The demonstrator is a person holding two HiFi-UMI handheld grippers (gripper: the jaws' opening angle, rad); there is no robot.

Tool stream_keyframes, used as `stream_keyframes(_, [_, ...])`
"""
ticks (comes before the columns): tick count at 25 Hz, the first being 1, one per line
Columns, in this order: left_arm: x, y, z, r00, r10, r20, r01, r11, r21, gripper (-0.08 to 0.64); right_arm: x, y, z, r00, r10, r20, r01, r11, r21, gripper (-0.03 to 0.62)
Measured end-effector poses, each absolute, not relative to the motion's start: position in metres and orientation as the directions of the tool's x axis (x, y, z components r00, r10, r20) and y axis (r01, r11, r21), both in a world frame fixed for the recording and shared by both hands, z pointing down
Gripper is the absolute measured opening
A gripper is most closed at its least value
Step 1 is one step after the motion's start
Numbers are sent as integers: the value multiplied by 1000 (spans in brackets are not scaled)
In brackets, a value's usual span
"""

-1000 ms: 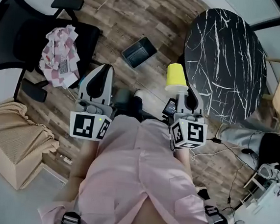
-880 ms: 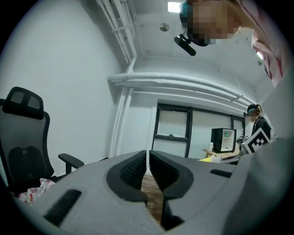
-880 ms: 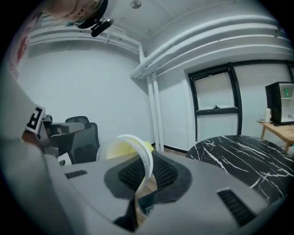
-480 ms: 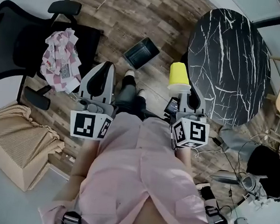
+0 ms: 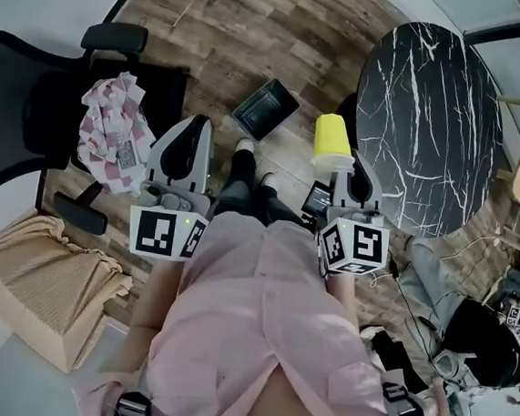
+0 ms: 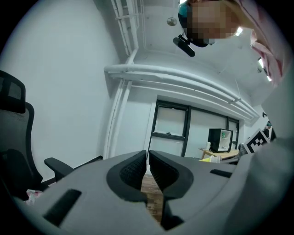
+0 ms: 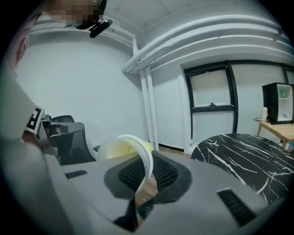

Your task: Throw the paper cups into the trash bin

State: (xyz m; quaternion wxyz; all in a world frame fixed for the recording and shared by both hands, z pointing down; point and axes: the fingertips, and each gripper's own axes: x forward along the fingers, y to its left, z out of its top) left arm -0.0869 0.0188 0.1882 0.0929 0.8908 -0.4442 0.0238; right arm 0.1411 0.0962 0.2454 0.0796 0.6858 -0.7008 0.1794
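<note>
My left gripper (image 6: 148,160) has its fingers pressed together on nothing. The trash bin (image 5: 265,108) lies on the floor ahead, apart from the yellow paper cup (image 5: 332,142). My right gripper (image 7: 146,172) has its fingers clamped on the cup's rim, so I judge that carrying it over and dropping it in remain.

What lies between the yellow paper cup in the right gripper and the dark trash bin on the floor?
Nothing. In the head view, only bare wooden floor separates the yellow paper cup from the trash bin.

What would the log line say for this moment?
right gripper: shut on yellow paper cup | left gripper: shut, empty | trash bin: on floor, cup not in
</note>
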Motion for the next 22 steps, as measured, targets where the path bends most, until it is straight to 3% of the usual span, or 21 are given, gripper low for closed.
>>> stream_keyframes(22, [-69, -13, 200, 667, -730, 148, -745, -646, 166, 35, 141, 80, 256, -5, -922, 388, -986, -59, -154, 43])
